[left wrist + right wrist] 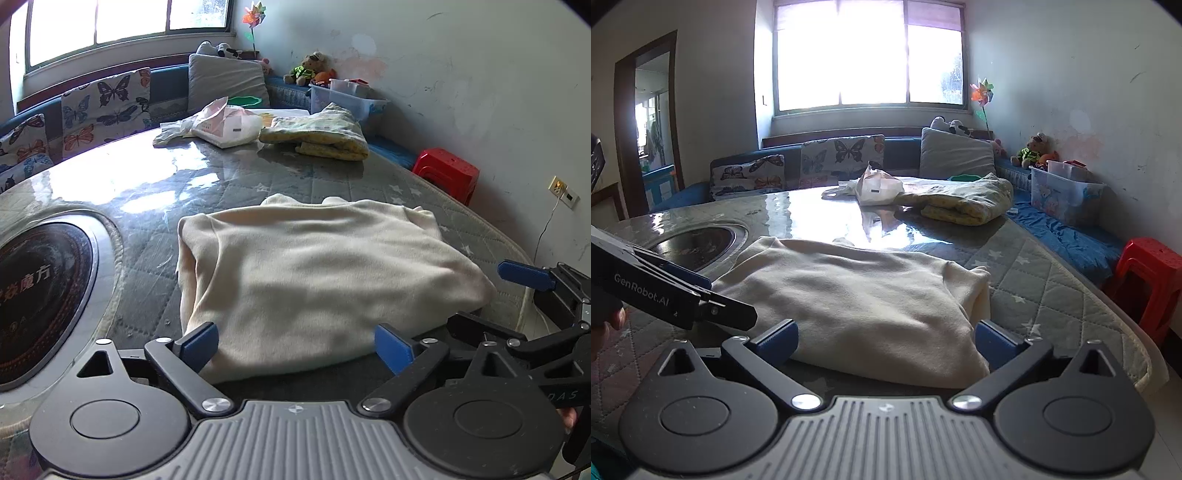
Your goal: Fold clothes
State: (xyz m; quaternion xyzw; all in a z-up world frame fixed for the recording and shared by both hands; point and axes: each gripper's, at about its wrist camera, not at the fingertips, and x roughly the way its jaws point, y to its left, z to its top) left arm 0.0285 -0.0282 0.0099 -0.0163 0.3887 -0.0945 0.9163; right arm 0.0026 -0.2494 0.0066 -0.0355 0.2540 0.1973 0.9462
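A cream garment (317,273) lies folded into a rough rectangle on the quilted grey table (303,177); it also shows in the right wrist view (864,299). My left gripper (297,345) is open, its blue fingertips at the garment's near edge, holding nothing. My right gripper (886,341) is open at the garment's near right edge, empty. It also shows at the right of the left wrist view (532,277). The left gripper's body shows at the left of the right wrist view (665,295).
A folded yellow garment (317,133) and a white plastic bag (225,125) lie at the table's far side. A black round cooktop (40,295) is set into the table at left. A red stool (447,173), a clear bin (347,98) and cushions stand beyond.
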